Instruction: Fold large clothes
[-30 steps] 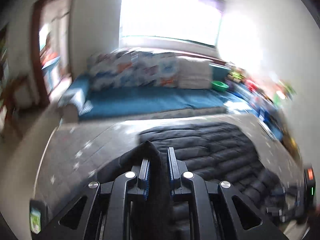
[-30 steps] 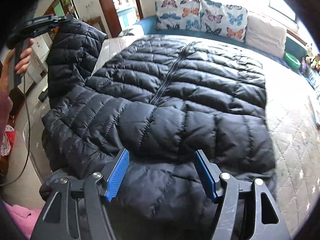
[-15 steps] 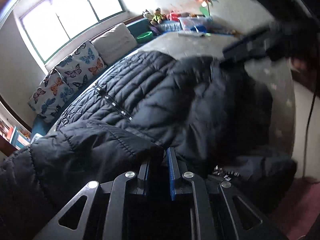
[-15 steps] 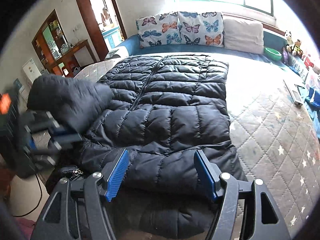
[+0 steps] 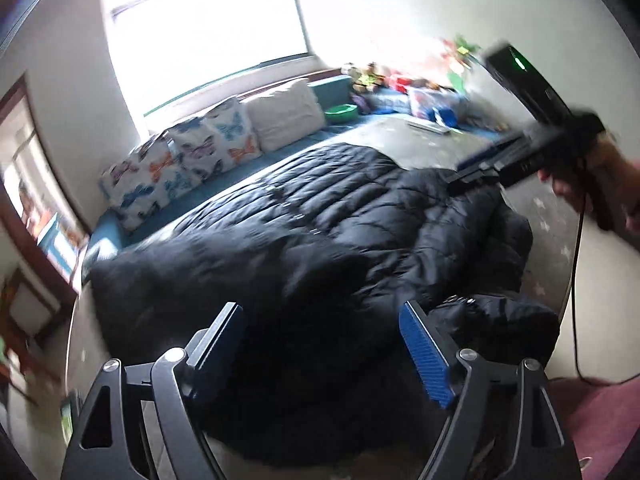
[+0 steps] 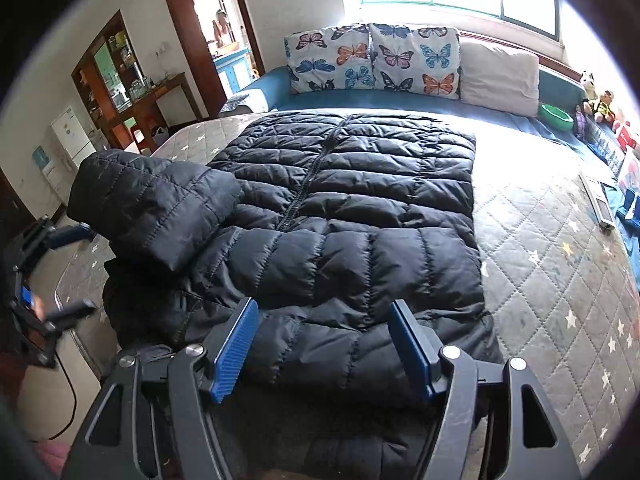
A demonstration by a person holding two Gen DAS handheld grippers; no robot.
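Now the black jacket (image 6: pixel 352 216) lies flat on the bed (image 6: pixel 560 280), zip up, with its left sleeve (image 6: pixel 156 204) folded across the chest. The left gripper (image 5: pixel 320 344) is opening, its jaws spreading wide with nothing pinched between them; the jacket lies below them. The right gripper (image 6: pixel 324 344) hovers over the near hem, jaws well apart and empty. As I judge it, the risk is the puffy sleeve: slick and springy, it may slide back off the body once let go. The hood bunched at the bed's near edge could also drag the jacket toward the floor, and a careless grab there would pull the fold askew.
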